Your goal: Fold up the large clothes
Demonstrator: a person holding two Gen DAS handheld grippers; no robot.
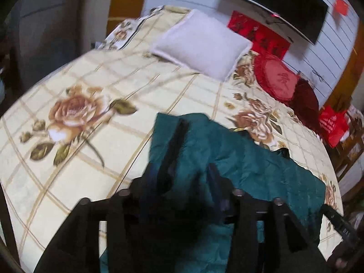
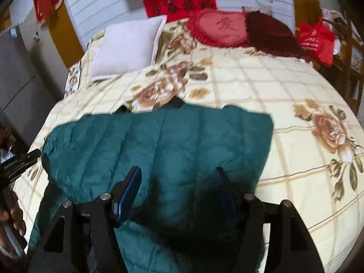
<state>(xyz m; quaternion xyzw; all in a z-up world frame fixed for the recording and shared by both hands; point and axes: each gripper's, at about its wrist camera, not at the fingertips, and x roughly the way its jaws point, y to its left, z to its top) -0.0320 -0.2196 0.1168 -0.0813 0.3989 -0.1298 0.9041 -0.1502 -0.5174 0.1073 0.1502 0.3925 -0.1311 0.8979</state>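
Now both grippers are hovering w/ jaws spread, nothing pinched: teal quilted jacket (image 2: pixel 159 141) lying on floral bedspread (image 2: pixel 284 86) right below right gripper (image 2: pixel 178 177) & left gripper (image 1: pixel 182 177).

A floral bedspread (image 2: pixel 250 86) covers the bed. At its head lie 1 white pillow (image 2: pixel 127 47), a red heart cushion (image 2: pixel 220 28) and a maroon cushion (image 2: pixel 270 34) beside it.

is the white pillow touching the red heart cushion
Apart. The right wrist view shows a strip of floral bedspread between the white pillow and the red heart cushion.
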